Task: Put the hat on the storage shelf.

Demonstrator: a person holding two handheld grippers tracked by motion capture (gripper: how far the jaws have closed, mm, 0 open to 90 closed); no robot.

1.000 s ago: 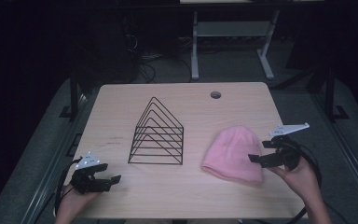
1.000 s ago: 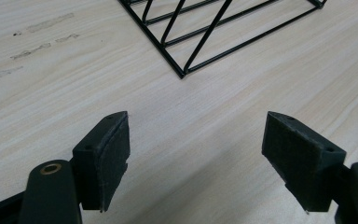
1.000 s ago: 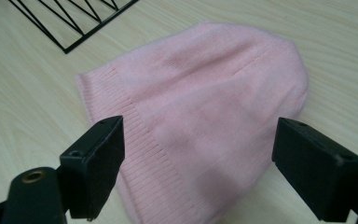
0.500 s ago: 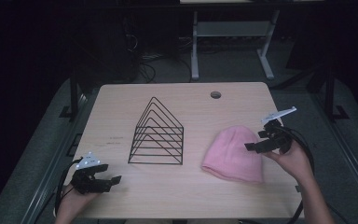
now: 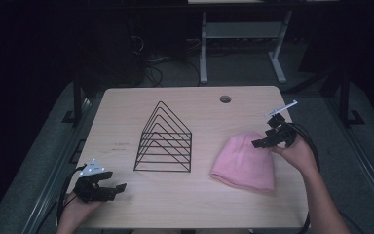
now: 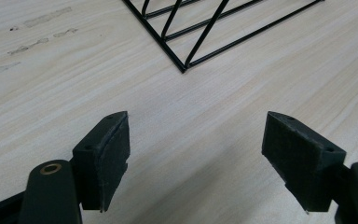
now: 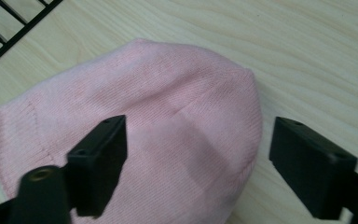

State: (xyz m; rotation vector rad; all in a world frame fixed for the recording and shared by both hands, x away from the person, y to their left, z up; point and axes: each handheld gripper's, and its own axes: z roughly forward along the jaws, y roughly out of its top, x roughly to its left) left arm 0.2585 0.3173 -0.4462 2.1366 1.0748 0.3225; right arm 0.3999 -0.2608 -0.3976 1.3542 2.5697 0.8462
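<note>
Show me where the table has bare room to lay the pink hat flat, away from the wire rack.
Bare wood runs along the front edge between the left gripper and the pink hat, and across the far strip behind the wire rack up to the cable hole. The right side is crowded by the right gripper.

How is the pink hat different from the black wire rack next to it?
The pink hat is soft knit and lies flat; the black wire rack is stiff, see-through and stands up in a peak. The right gripper hovers open over the hat; the rack stands alone, apart from both grippers. Both rest on the wooden table.
</note>
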